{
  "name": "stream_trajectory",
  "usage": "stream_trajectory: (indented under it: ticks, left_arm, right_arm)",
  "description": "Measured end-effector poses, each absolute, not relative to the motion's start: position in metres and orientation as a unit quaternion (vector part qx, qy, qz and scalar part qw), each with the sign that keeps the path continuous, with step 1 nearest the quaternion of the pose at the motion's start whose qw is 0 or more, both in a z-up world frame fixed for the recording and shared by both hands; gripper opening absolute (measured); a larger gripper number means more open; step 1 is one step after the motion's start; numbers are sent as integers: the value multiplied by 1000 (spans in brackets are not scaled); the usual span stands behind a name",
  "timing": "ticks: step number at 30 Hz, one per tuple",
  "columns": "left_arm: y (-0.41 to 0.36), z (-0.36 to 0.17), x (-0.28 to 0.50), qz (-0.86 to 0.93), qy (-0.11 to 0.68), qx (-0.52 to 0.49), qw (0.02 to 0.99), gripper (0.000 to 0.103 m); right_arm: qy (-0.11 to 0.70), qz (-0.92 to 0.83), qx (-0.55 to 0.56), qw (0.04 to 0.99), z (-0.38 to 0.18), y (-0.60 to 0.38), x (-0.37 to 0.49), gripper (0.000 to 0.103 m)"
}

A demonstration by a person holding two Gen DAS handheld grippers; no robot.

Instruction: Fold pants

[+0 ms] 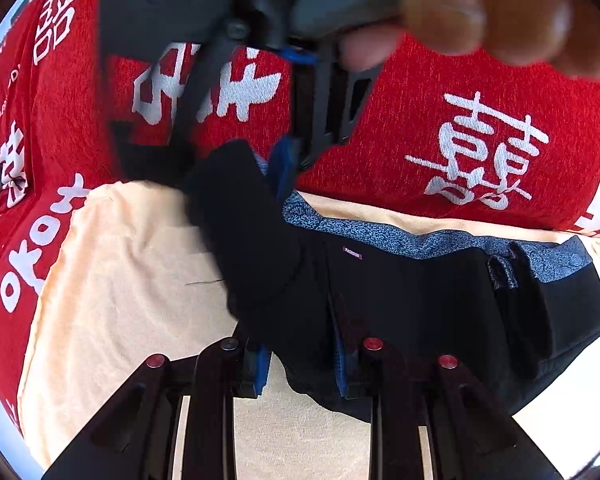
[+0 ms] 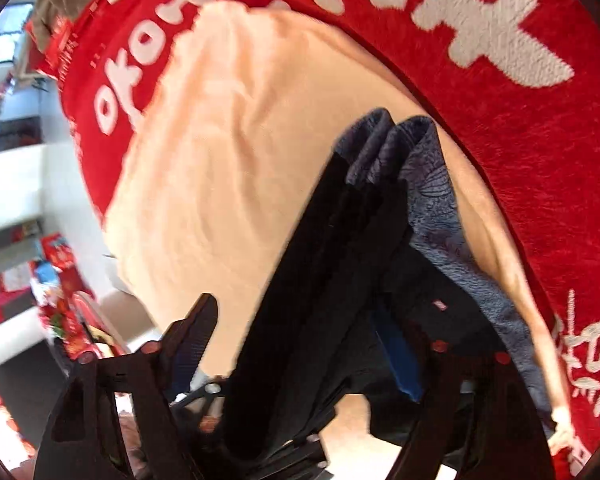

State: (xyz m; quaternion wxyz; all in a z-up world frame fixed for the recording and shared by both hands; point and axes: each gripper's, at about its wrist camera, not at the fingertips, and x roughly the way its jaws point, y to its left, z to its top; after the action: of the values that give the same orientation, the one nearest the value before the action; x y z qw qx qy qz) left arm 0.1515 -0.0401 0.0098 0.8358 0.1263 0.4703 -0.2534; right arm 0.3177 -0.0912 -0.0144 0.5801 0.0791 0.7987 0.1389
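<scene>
Pants (image 1: 400, 292) look soft and floppy in the left wrist view, so I think a thick edge like the waistband is the best place to hold; they are black with a blue patterned band, lying on a peach towel (image 1: 112, 280) over a red blanket (image 1: 460, 120), and the left gripper (image 1: 302, 364) has its jaws pinched on the black cloth while the right gripper (image 1: 278, 164) pinches a lifted corner. In the right wrist view, the pants (image 2: 320, 272) hang bunched between the right gripper's (image 2: 296, 356) jaws, which look wide apart, so I cannot tell whether they are squeezing.
</scene>
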Motion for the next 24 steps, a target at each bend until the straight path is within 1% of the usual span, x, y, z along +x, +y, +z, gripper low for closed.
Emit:
stream_trajectory:
  ticks: [2, 4, 10, 15, 19, 24]
  left_arm:
    - [-43, 13, 150, -258, 468, 121, 836, 26]
    - [-50, 21, 145, -269, 460, 120, 838, 26]
    - [-74, 63, 120, -315, 439, 100, 836, 26]
    - [-112, 96, 84, -369, 415, 124, 822, 27]
    - [-152, 110, 52, -412, 409, 148, 800, 26]
    - [-203, 112, 4, -452, 400, 194, 773, 26]
  right_arm:
    - [782, 136, 100, 600, -8, -105, 308, 19]
    - [762, 134, 125, 621, 5, -121, 297, 18]
    - [689, 156, 225, 672, 58, -184, 248, 18]
    - [614, 156, 312, 708, 95, -243, 186, 18]
    - [559, 143, 370, 729, 105, -289, 130, 18]
    - [514, 119, 410, 744, 106, -341, 56, 18]
